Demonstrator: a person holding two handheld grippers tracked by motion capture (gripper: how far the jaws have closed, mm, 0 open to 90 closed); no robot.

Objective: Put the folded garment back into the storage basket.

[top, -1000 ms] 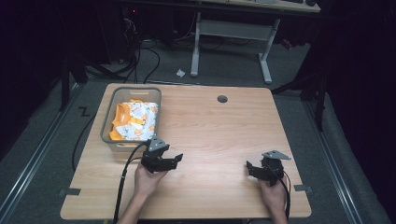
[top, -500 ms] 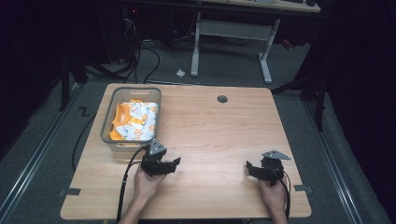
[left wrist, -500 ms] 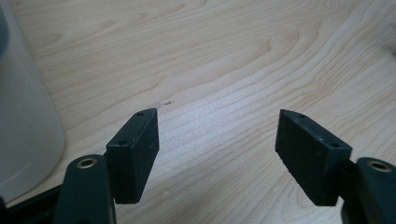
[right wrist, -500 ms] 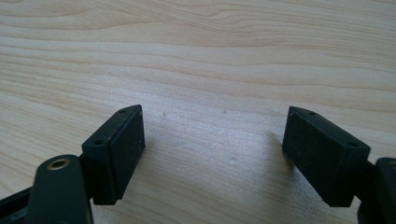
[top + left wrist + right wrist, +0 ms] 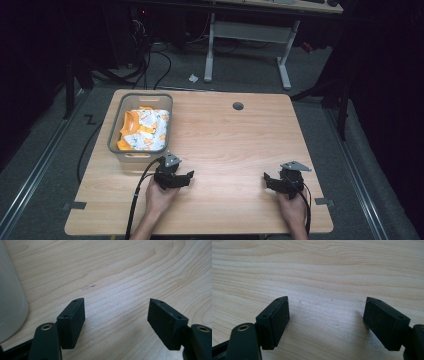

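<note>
A grey plastic bin (image 5: pixel 116 145) stands at the table's left side and holds several orange-and-white packets (image 5: pixel 145 130). Just in front of the bin's near right corner, my left gripper (image 5: pixel 175 176) rests low over the wood, held by a hand. Its jaws stand open over bare wood (image 5: pixel 116 315), with the bin's pale wall (image 5: pixel 10 302) at the left edge of the left gripper view. Toward the front right of the table, my right gripper (image 5: pixel 280 181) is also open, and bare wood lies between its fingers (image 5: pixel 325 317).
The light wooden table (image 5: pixel 235 145) has a round cable hole (image 5: pixel 238 106) near its far edge. A black cable (image 5: pixel 137 200) trails from the left gripper off the front edge. Beyond the table stand a white desk frame (image 5: pixel 250 35) and floor cables.
The left gripper has slid slightly toward the table's front edge, away from the bin. The right gripper has stayed still.
</note>
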